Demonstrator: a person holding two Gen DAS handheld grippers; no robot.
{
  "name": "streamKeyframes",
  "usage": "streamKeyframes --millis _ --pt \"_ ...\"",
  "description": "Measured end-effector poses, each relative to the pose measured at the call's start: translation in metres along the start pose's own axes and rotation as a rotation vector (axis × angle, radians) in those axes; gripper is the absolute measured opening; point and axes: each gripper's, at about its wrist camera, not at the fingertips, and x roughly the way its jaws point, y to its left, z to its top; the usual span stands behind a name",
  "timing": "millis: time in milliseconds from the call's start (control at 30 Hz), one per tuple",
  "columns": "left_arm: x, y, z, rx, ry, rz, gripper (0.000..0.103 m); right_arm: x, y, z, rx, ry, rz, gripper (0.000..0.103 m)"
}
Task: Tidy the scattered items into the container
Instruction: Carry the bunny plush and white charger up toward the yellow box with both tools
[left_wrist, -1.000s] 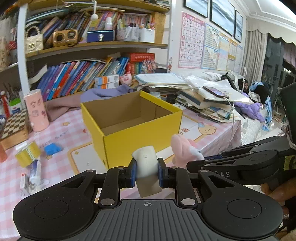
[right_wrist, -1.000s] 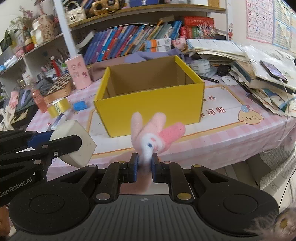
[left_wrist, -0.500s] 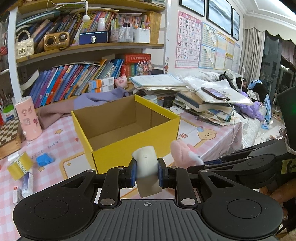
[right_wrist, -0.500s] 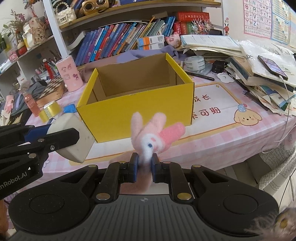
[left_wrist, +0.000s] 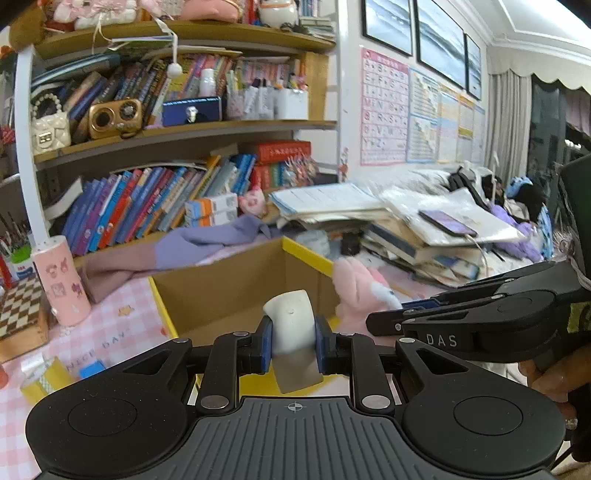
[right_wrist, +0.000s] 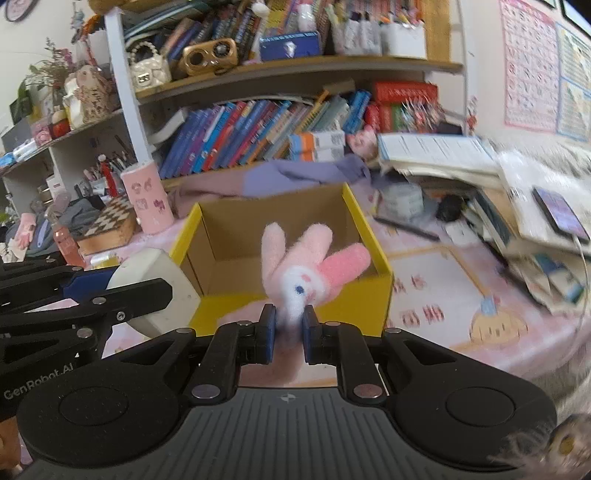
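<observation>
An open yellow cardboard box (left_wrist: 310, 256) (right_wrist: 373, 243) stands on the pink checked table, and what shows of its inside is bare cardboard. My left gripper (left_wrist: 293, 345) is shut on a white rounded block (left_wrist: 291, 319), held just before the box's near wall. My right gripper (right_wrist: 289, 334) is shut on a pink plush rabbit (right_wrist: 306, 271), also at the box's near edge. In the left wrist view the rabbit (left_wrist: 360, 290) and the right gripper (left_wrist: 480, 325) appear to the right. The right wrist view shows the white block (right_wrist: 155, 273) at left.
A pink cup (left_wrist: 61, 280), a chessboard box (left_wrist: 18, 314), yellow tape (left_wrist: 44, 376) and a small blue item (left_wrist: 92, 368) lie left of the box. Stacked books and papers with a phone (left_wrist: 445, 221) crowd the right. Bookshelves (left_wrist: 177, 129) rise behind, and a person's hand (left_wrist: 554, 376) is at far right.
Both grippers have moved forward and slightly up toward the box, so its opening now sits directly ahead and larger. Both still hold their items.
</observation>
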Motion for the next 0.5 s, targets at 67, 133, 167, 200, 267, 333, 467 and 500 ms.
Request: streamKeyframes --millis 67,133,167,200,267,333,467,500 --pt "0.005 0.003 0.007 -0.004 -0.015 0.015 0.021 0.006 -0.002 0.008 -0.015 -0.011 0.009 0.014" --pt "0.011 0.006 0.013 -0.007 -0.029 0.029 0.021 0.013 -0.004 0.016 -0.027 -0.021 0.018 0.014" --pt "0.014 0.008 0.016 -0.007 -0.036 0.036 0.021 0.017 -0.006 0.02 -0.033 -0.025 0.022 0.014" --pt "0.018 0.009 0.019 -0.007 -0.04 0.043 0.021 0.021 -0.008 0.025 -0.039 -0.029 0.026 0.014" --pt "0.026 0.012 0.024 -0.007 -0.043 0.059 0.021 0.031 -0.01 0.034 -0.053 -0.032 0.033 0.014" --pt "0.036 0.016 0.028 -0.013 -0.033 0.079 0.021 0.043 -0.012 0.043 -0.076 -0.025 0.033 0.014" --pt "0.06 0.025 0.031 -0.035 0.011 0.113 0.021 0.073 -0.014 0.057 -0.13 0.005 0.044 0.014" --pt "0.066 0.027 0.03 -0.034 0.021 0.123 0.021 0.081 -0.014 0.06 -0.143 0.013 0.049 0.014"
